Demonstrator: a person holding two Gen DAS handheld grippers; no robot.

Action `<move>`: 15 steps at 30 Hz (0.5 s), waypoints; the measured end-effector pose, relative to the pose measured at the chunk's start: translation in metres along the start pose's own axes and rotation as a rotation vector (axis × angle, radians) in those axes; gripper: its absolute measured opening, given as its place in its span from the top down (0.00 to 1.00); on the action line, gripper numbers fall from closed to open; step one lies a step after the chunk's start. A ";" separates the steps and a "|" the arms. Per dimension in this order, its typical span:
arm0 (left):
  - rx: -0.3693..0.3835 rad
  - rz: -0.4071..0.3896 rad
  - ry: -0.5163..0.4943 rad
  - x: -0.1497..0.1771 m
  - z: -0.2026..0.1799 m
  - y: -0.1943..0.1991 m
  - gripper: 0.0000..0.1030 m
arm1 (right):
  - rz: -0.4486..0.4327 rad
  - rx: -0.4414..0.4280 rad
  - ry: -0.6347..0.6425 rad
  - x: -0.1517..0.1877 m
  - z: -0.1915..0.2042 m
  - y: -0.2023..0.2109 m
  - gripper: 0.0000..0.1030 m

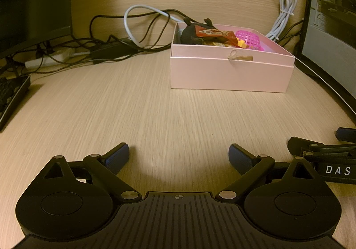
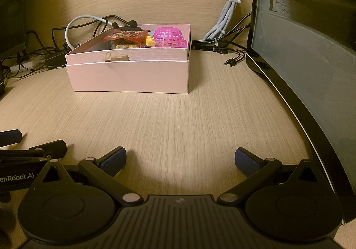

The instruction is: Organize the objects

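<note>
Wood-grain desk (image 1: 155,111) fills both views. A computer tower (image 2: 311,70) with a glossy side panel runs down the right edge of the right-wrist frame.

Pink cardboard box (image 1: 229,73), lid off and nested beneath it, sits right of centre in the upper half of the left-wrist frame and left of centre in the right-wrist frame (image 2: 129,75). Inside it: a dark plush toy (image 1: 189,34) at the left end, a red snack packet (image 1: 213,34) on top in the middle, a pink plastic basket (image 2: 170,37) at the right end, and a small yellow block (image 2: 150,41) just beside the basket.

Left gripper (image 1: 179,157), bottom centre: jaws spread wide, nothing between them.
Right gripper (image 2: 180,160), bottom centre: likewise spread, empty.

Tangled black and grey cables (image 1: 133,33) lie behind the box, upper left; a bundled grey cable (image 2: 231,10) hangs at upper right.
</note>
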State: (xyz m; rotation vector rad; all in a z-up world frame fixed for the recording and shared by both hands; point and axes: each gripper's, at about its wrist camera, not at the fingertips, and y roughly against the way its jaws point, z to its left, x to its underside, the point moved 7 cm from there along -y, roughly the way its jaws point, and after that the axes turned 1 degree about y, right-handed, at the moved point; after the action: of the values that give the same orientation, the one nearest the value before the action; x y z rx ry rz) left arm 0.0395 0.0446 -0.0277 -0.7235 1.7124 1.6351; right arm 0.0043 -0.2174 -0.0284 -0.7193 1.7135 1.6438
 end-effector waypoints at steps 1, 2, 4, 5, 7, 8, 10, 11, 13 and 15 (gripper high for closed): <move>0.001 0.000 0.001 0.000 0.000 0.000 0.04 | 0.000 0.000 0.000 0.000 0.000 0.000 0.00; 0.001 0.000 0.000 0.000 0.000 0.000 0.04 | 0.000 0.000 0.000 0.000 0.000 0.000 0.00; 0.000 0.000 0.000 0.000 0.000 0.000 0.04 | 0.000 0.000 0.000 0.000 0.000 0.000 0.00; 0.000 0.000 0.000 0.000 0.000 0.000 0.04 | 0.000 0.000 0.000 0.000 0.000 0.000 0.00; 0.000 -0.001 0.000 0.000 0.000 0.000 0.04 | 0.000 0.000 0.001 0.000 0.000 0.000 0.00; 0.000 -0.001 0.000 0.000 0.000 0.000 0.04 | 0.000 0.000 0.001 0.000 0.000 0.000 0.00; 0.000 -0.001 0.000 0.000 0.000 0.000 0.04 | 0.000 0.000 0.001 0.000 0.000 0.000 0.00; 0.000 -0.001 0.000 0.000 0.000 0.000 0.04 | 0.000 0.000 0.001 0.000 0.000 0.000 0.00; -0.001 -0.001 -0.001 0.000 0.000 0.000 0.04 | 0.000 0.000 0.001 0.000 0.000 0.000 0.00; -0.002 -0.001 -0.001 -0.001 0.000 0.000 0.04 | 0.000 0.000 0.001 0.000 0.000 0.000 0.00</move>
State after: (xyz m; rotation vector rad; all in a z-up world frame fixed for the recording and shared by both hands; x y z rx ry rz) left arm 0.0398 0.0447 -0.0272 -0.7238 1.7101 1.6364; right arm 0.0043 -0.2172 -0.0282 -0.7201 1.7140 1.6440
